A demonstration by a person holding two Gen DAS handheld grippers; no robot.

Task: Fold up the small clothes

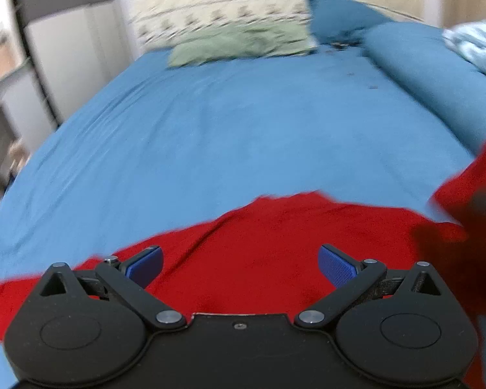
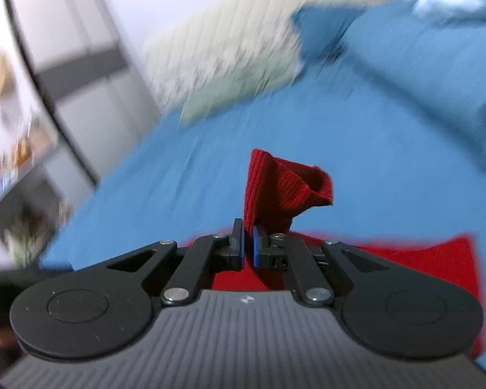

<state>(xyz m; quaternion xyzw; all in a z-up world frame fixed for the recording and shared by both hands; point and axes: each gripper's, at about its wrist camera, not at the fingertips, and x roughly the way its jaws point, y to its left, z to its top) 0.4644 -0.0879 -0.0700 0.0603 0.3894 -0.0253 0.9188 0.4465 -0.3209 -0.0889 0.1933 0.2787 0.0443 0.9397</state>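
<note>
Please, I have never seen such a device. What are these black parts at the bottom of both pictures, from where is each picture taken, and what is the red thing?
A person holds a two-finger tool in each hand, each with a camera looking along its fingers. In the left view, the left tool stands open above a red knitted garment lying on a blue bedsheet. In the right view, the right tool is shut on a ribbed part of that garment, which sticks up. Pale pillows lie at the far end.
</note>
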